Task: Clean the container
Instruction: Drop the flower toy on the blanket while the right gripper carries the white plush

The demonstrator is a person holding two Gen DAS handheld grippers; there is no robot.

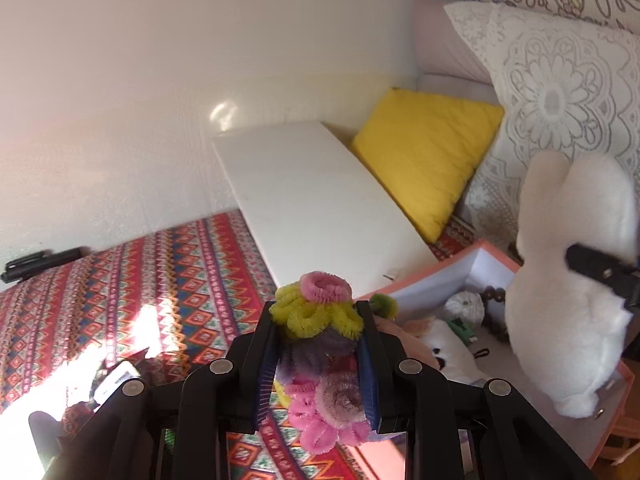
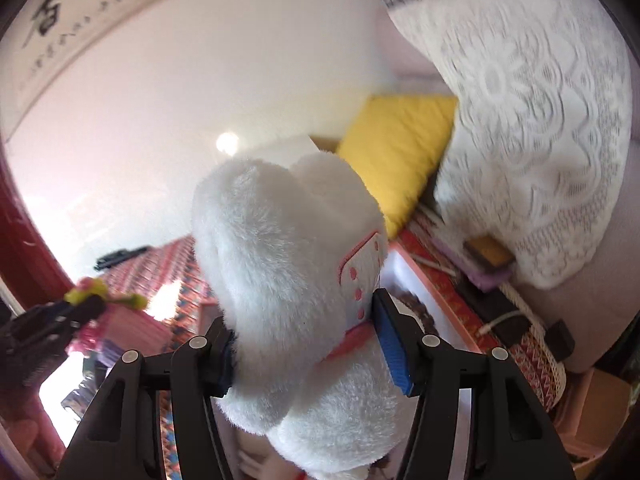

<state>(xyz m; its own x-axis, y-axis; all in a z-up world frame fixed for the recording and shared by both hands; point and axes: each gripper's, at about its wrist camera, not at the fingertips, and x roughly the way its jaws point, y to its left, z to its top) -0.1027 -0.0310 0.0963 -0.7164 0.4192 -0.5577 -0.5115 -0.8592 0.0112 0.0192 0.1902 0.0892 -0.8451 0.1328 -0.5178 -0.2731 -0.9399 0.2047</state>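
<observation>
My left gripper (image 1: 318, 316) is shut on a bunch of fuzzy pipe-cleaner flowers (image 1: 316, 308), yellow, pink and purple, held above the patterned bedspread just left of the pink box (image 1: 424, 276). The open box holds a small white plush (image 1: 448, 350), a pale ball (image 1: 466, 306) and dark beads. A big white plush toy (image 2: 296, 280) with a pink collar hangs over the box, and my right gripper (image 2: 308, 328) is shut on it. In the left wrist view the same white plush toy (image 1: 568, 280) shows at the right with the right gripper (image 1: 600, 272) on it.
A white board (image 1: 316, 200) lies on the bed beside a yellow cushion (image 1: 424, 160). Lace-covered pillows (image 1: 560, 92) stack at the right. A black object (image 1: 40, 264) rests by the wall. Books and cables (image 2: 492, 280) lie right of the box.
</observation>
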